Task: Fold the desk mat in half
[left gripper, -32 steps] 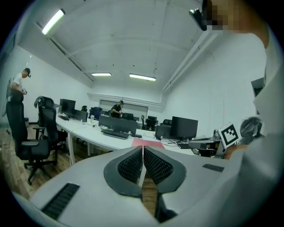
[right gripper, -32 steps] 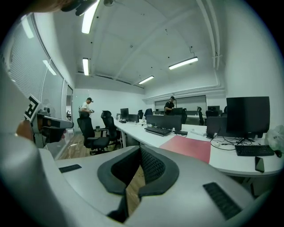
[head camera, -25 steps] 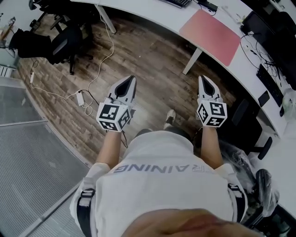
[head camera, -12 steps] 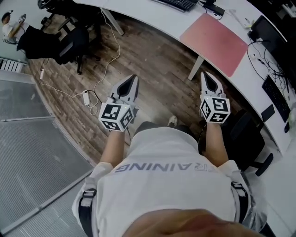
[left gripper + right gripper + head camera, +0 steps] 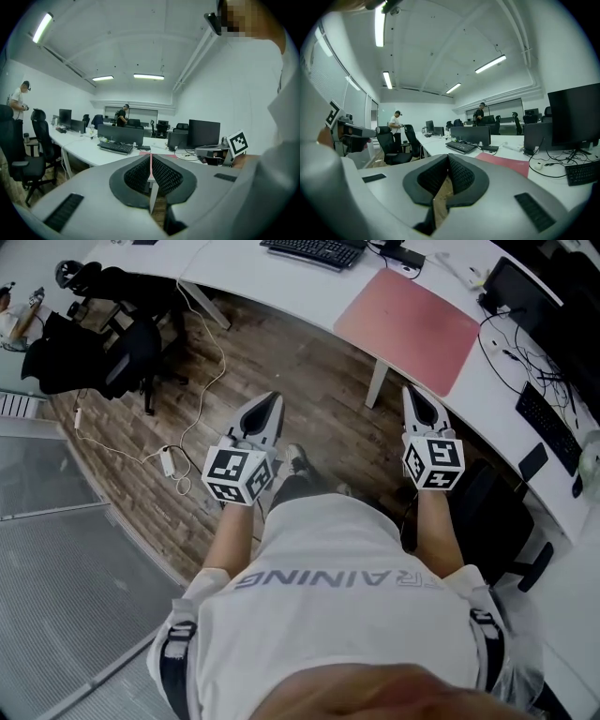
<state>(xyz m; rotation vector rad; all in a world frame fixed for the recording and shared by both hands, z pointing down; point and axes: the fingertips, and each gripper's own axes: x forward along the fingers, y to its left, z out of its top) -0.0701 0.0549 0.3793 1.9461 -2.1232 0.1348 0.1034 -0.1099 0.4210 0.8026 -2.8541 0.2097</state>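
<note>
A: Any readable text?
B: Just one. Grey capitals "AINING" across the person's white fabric shirt [image 5: 328, 615] in the head view; the letter beside it is unclear.
A: Codes?
B: Black-and-white square patterns on the left white marker cube [image 5: 234, 474] and the right white marker cube [image 5: 433, 462], no letters. Everything else is too small to read.

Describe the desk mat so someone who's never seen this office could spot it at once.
Look at the long white desk curving across the top of the head view. Just right of the black keyboard, at the desk's near edge, lies the desk mat, flat and unfolded. It is the only pink thing there; its neighbours are black.
</note>
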